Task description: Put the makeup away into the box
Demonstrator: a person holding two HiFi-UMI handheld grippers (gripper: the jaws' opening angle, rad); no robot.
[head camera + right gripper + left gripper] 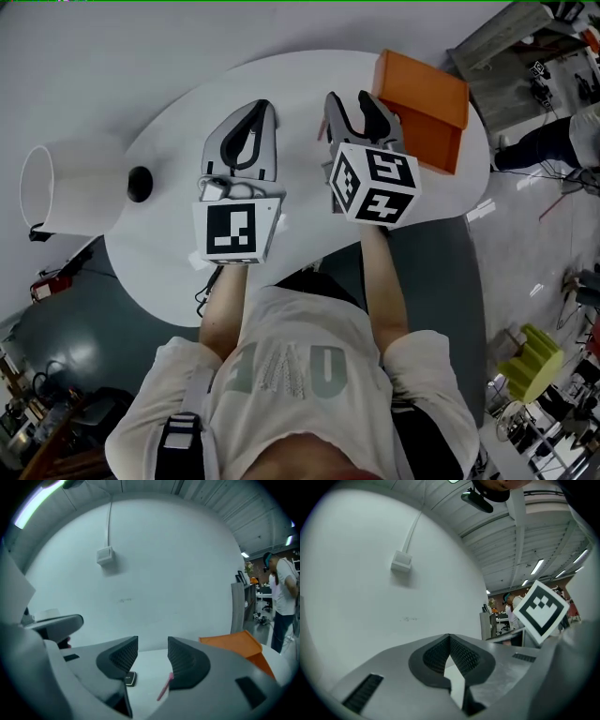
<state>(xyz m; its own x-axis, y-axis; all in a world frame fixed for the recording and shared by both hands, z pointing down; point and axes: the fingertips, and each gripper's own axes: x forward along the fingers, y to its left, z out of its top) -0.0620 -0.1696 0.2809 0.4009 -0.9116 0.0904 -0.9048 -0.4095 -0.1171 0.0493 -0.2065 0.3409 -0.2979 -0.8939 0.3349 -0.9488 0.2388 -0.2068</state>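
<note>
My right gripper [352, 101] [153, 644] hangs open over the white table [178, 131], just left of the orange box [424, 94] [234, 643]. Below its parted jaws, in the right gripper view, a small dark compact [130, 678] and a thin pink stick [163, 689] lie on the tabletop. Nothing is between the pads. The head view hides both items behind the gripper. My left gripper [260, 108] [450, 639] hovers beside it to the left, its fingertips meeting with nothing held.
A small black round object [139, 183] sits on the table's left part, next to a large white cylinder [56, 187]. The wall stands close behind the table. People and desks [281, 597] are far off to the right.
</note>
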